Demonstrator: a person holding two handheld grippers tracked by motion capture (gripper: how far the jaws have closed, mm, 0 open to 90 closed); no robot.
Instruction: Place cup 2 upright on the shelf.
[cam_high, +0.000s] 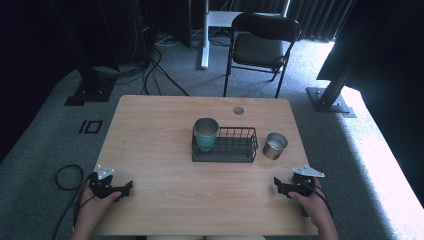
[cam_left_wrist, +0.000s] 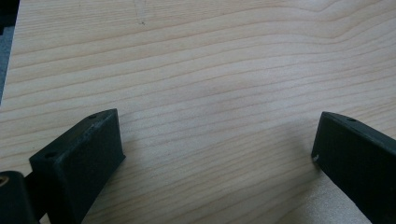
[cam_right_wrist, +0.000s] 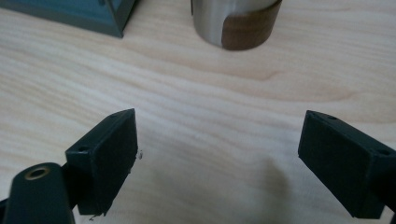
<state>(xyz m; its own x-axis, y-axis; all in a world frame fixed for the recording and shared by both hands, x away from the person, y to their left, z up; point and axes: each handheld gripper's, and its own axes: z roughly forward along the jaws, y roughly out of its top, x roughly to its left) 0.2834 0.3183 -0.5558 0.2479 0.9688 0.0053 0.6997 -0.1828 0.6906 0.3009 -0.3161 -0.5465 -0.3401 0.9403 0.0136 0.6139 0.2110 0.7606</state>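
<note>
1. Sitting on the wooden worktop (cam_high: 150, 150) is a dark wire basket (cam_high: 235, 150), close to the middle.
2. A teal cup (cam_high: 206, 133) stands upright inside the left end of the basket.
3. A shiny metal cup (cam_high: 275, 145) stands upright on the worktop, just beside the right end of the basket and not in it.
4. The left tool (cam_high: 125, 189) is held by a hand (cam_high: 92, 207) at the near left corner of the worktop. It is well apart from both cups.
5. In the left gripper view, the left tool's two black jaws stand wide apart with bare wood (cam_left_wrist: 210, 93) between them. It holds nothing.
6. The right tool (cam_high: 278, 186) is held by the other hand (cam_high: 314, 204) at the near right side of the worktop. It is near the metal cup but does not touch it.
7. In the right gripper view, the right tool's jaws are also spread wide with nothing between them. The bottom of the metal cup (cam_right_wrist: 236, 23) sits ahead of the jaws, and a corner of the basket (cam_right_wrist: 93, 16) shows at the top left.
8. A small round hole (cam_high: 238, 110) is in the worktop behind the basket.
9. A black folding chair (cam_high: 260, 42) stands on the grey floor past the far edge of the worktop.
</note>
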